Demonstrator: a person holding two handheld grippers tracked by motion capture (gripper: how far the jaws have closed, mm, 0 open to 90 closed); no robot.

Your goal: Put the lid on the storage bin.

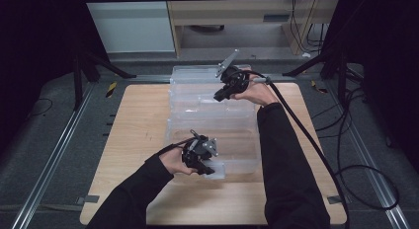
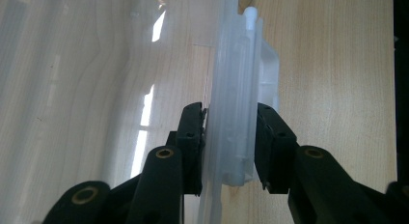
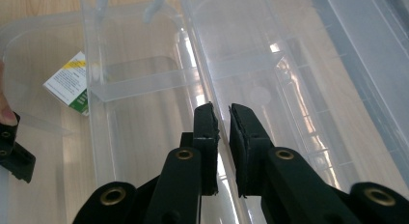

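No text can be read anywhere. The one printed thing is a paper label (image 3: 67, 88) seen in the right gripper view, lying under or inside the clear plastic box (image 3: 144, 79). It is white with a yellow strip along its upper edge and a green band at its lower corner. It bears lines of fine print, too small and blurred to make out, and no brand, number or sign can be told

grey carpet floor (image 1: 44, 155), wooden desk (image 1: 237, 17)
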